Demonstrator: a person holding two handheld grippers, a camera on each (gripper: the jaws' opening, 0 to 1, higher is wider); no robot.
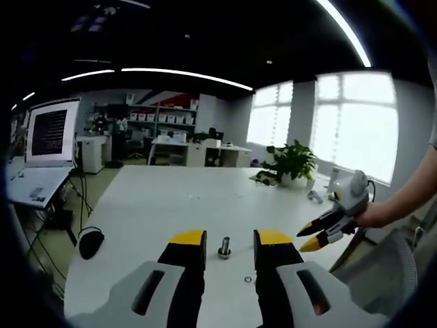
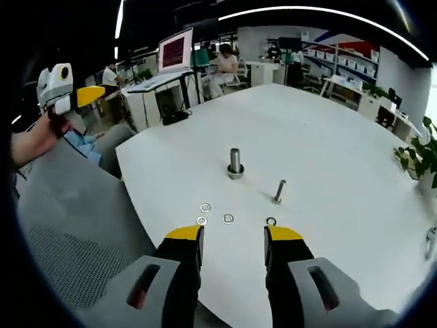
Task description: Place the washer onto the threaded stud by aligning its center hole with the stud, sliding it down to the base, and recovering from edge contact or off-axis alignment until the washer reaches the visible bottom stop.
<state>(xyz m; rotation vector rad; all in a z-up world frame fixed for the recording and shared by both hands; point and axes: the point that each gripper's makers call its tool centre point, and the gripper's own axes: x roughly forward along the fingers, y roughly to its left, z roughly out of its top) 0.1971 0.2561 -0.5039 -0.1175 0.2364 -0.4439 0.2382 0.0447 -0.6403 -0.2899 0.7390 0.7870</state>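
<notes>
Four washers [image 2: 205,207] lie just ahead of the right gripper [image 2: 233,237], two studs [image 2: 235,162] stand beyond; both it and the left gripper [image 1: 230,240] gape wide, empty.

In the left gripper view the washer [image 1: 247,279] is too small to make out.

No text or label can be read.
</notes>
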